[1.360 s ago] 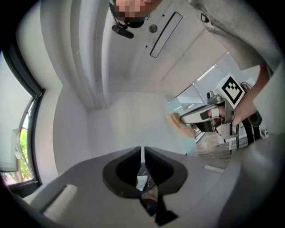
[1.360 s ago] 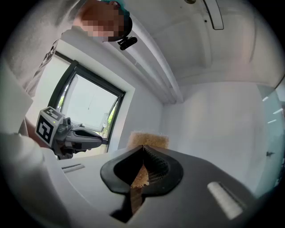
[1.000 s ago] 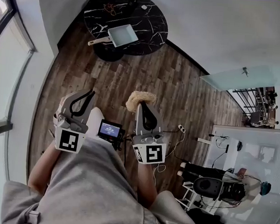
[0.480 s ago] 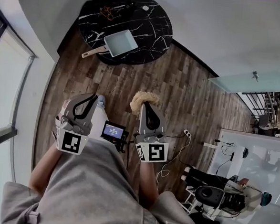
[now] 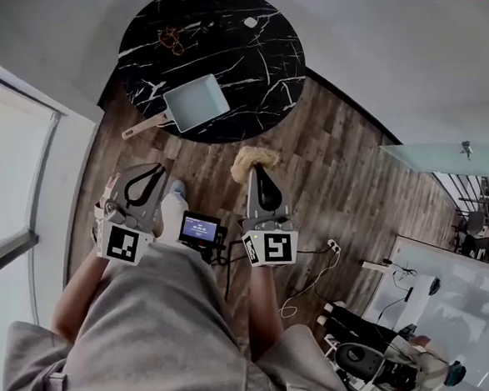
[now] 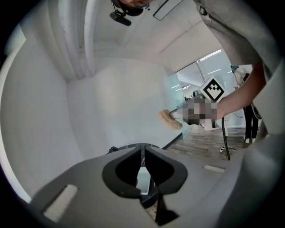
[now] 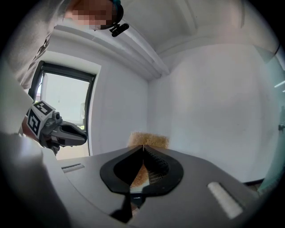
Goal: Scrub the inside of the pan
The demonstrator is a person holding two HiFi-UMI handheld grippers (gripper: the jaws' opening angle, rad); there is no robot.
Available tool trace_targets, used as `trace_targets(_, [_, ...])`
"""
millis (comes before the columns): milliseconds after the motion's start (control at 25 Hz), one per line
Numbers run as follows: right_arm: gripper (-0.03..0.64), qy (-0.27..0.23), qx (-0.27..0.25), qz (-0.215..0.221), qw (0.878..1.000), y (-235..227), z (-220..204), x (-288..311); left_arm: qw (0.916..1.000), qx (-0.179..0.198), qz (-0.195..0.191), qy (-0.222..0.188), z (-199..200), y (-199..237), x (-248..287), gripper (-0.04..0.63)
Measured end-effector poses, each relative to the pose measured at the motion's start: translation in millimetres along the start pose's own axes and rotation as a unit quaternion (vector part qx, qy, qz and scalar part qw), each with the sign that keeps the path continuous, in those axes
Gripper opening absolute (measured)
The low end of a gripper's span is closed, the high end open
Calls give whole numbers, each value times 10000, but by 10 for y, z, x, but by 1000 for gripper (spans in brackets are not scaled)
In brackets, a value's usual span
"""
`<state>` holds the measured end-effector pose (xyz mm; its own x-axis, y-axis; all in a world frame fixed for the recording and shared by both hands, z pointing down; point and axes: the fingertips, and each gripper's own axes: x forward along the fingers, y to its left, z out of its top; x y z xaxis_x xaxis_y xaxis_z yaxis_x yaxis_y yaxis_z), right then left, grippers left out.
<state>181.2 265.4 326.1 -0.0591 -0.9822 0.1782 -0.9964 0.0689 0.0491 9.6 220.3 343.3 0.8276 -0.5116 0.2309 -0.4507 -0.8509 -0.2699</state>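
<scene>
Person is standing on the dark wood-plank floor [image 5: 330, 171], short of the round black marble tabletop [image 5: 261, 75] with white veining. Both grippers are hanging at waist height, well apart from the tabletop.

Left gripper [image 5: 156, 170]: jaws are sitting fully together with nothing between them. In the left gripper view the tips are meeting in a thin seam.

Right gripper [image 5: 255, 169]: clamping a tan fluffy scrubbing pad [image 5: 255, 157]. The pad is sticking out past the jaw tips and also showing between the jaws further back.

The two grippers are riding side by side, not touching. A small dark-cased lit screen [image 5: 199, 227] is hanging at the person's waist between them.

Pale blue-green square pan [image 5: 197, 102] is lying open side up on the tabletop, near the edge closest to the person and toward its left side. Its light-coloured handle [image 5: 142, 127] is pointing out toward that near-left edge.

A small brown tangle [image 5: 168, 36] is lying toward the far-left edge, and a small white object [image 5: 251, 22] is resting near the far edge. Neither gripper is touching the pan or the tabletop.
</scene>
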Motion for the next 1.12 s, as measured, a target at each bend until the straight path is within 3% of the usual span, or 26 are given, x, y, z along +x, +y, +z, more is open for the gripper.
trace_targets(280, [23,744,-37,574,9956,-466,-570,994,9960,1,119,881,-610,321,423,37])
trace_targets(480, [23,1603,-400,1123,9798,-534,-1170,1813,9895,-3,72,1444,-1224,646,657,64])
trace_targets(680, [23,2564,-804,1590,9500,-487,-1863,2415,9792,237,-276,1998,-1907,819,881,99])
trace_targets(840, [23,3417,-980,1769,9178,-512,-2379,2650,9672,127,-734,2428,-2444,855,1072,153])
trace_targets(1120, [23,4068,-1189,2101,8810,-462,-2741,3025,9424,-197,-1367,3046,-3094,775,1205,219])
